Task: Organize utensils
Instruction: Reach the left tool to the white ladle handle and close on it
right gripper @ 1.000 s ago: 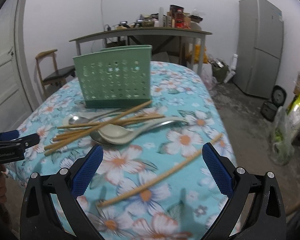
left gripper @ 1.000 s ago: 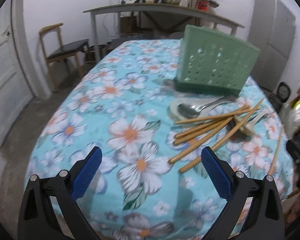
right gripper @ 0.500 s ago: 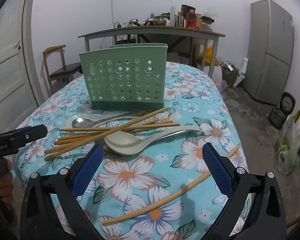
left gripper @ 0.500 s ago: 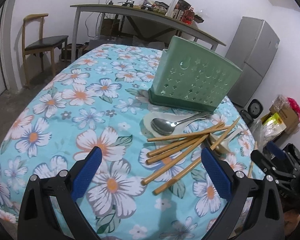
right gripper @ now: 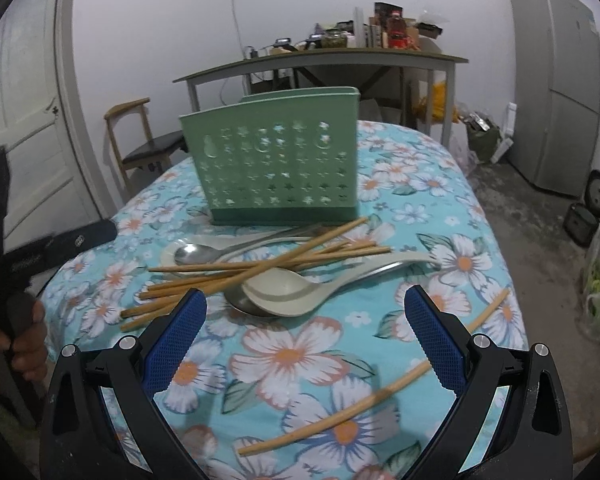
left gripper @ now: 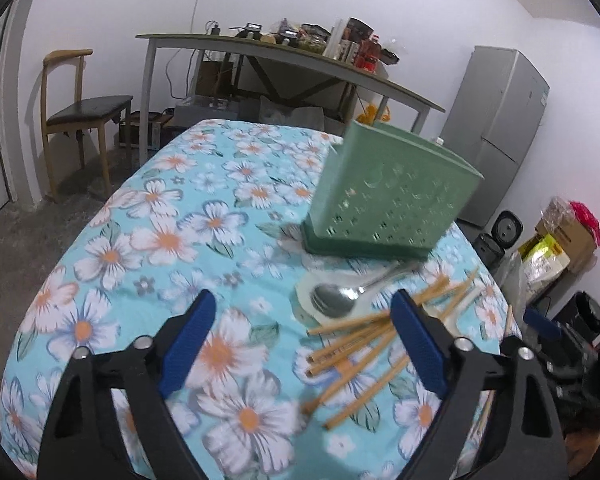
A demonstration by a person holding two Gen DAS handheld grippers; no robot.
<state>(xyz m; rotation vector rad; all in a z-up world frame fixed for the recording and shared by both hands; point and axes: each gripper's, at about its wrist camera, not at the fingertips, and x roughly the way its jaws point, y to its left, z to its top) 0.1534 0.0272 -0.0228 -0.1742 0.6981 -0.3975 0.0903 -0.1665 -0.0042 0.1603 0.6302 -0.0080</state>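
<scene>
A green perforated utensil holder (left gripper: 388,204) (right gripper: 280,168) stands upright on the floral tablecloth. In front of it lies a pile of wooden chopsticks (left gripper: 356,344) (right gripper: 260,268), crossed over a metal spoon (left gripper: 334,300) (right gripper: 196,254) and a cream ladle spoon (right gripper: 284,290). One chopstick (right gripper: 364,404) lies apart, nearer the table edge. My left gripper (left gripper: 302,304) hovers over the pile's left side with its jaws closing and its pads touching nothing. My right gripper (right gripper: 305,298) stands open above the cloth, just short of the cream spoon.
A wooden chair (left gripper: 80,116) and a long cluttered table (left gripper: 284,60) stand behind the floral table (left gripper: 140,240). A grey fridge (right gripper: 556,88) is at the right and a white door (right gripper: 28,120) at the left. Bags and small appliances sit on the floor at the right.
The left view has swung toward the pile, and its jaws now stand narrower. The right view has drawn a little closer to the spoons and chopsticks.
</scene>
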